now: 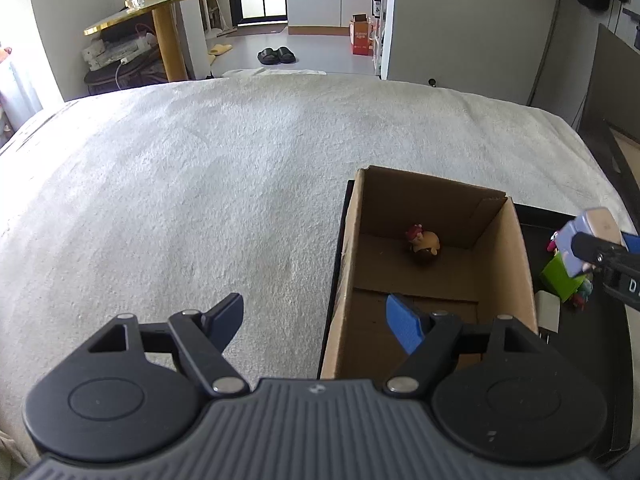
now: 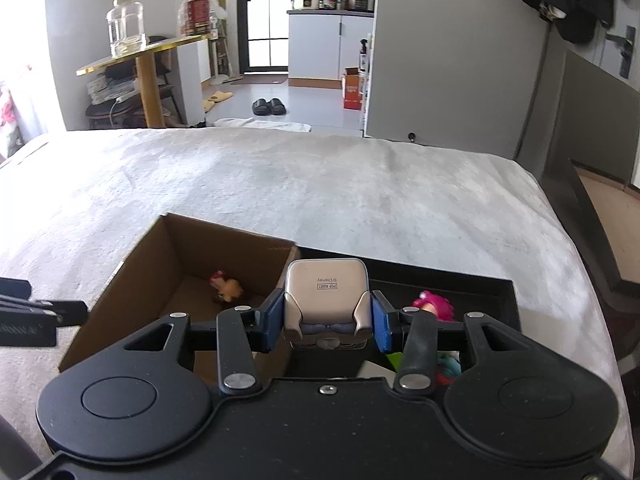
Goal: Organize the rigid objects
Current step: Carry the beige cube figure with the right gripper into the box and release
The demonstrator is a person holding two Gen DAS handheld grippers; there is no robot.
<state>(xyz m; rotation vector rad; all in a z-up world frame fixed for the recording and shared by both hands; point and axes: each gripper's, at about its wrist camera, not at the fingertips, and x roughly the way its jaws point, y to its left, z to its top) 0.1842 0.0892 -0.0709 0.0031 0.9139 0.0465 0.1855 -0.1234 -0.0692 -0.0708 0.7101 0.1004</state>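
Right claw (image 2: pixel 327 326) pinches our boxy toy (image 2: pixel 326 304) just right of the box (image 2: pixel 112 304); left claw (image 1: pixel 316 322) hangs spread, empty. We count one figure (image 1: pixel 424 245) in the box, several toys (image 1: pixel 566 276) left on the tray (image 2: pixel 496 296) beside it.

Both cameras look forward and slightly down across the pale bed (image 1: pixel 224 168) toward the doorway at the top of the frame. The left wrist view sits close above the cardboard box (image 1: pixel 436 264), which fills its lower right. The right wrist view sees the same box (image 2: pixel 176 280) at lower left, and both share the black slippers (image 1: pixel 277 55) beyond.
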